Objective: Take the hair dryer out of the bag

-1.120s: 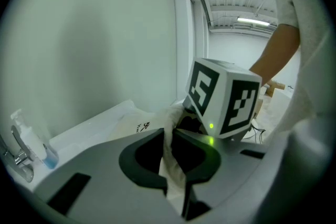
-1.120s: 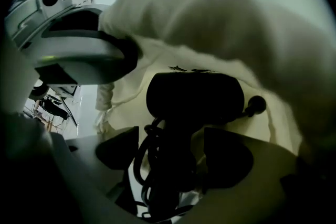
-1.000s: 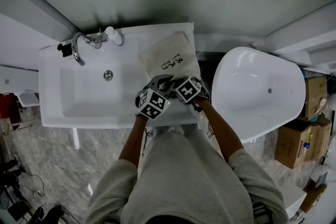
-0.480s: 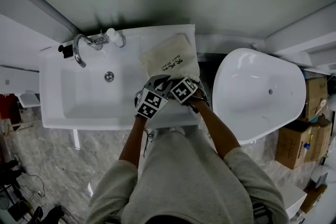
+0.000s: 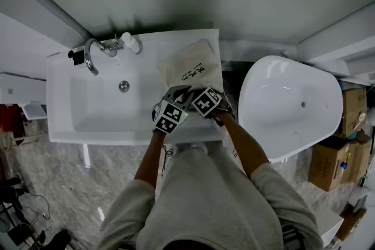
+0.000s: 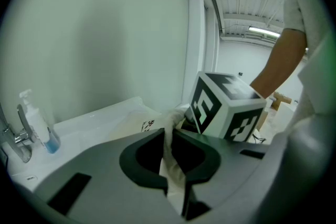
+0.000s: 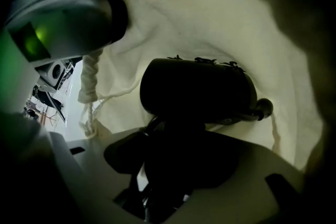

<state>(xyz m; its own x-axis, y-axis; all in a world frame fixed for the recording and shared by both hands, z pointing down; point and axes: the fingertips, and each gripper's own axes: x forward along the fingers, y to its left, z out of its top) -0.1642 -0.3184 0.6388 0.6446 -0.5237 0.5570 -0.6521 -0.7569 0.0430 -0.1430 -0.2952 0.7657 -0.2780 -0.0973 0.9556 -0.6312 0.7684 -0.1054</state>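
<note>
A cream drawstring bag printed "Hair Dryer" lies on the counter to the right of the basin. My left gripper is shut on a fold of the bag's rim and holds the mouth up. My right gripper reaches down into the bag's mouth. Inside the bag lies the black hair dryer, barrel across, with its handle between the jaws of my right gripper. Those jaws have just been closing around the handle. A light sliver still shows beside the left pad.
The white sink basin with a chrome tap and a soap bottle lies left of the bag. A white bathtub stands to the right, with cardboard boxes beyond it. The bag's cord hangs at the mouth.
Both grippers have stayed at the bag's mouth. The left gripper's cube has shifted very slightly; the bag lies as before.
</note>
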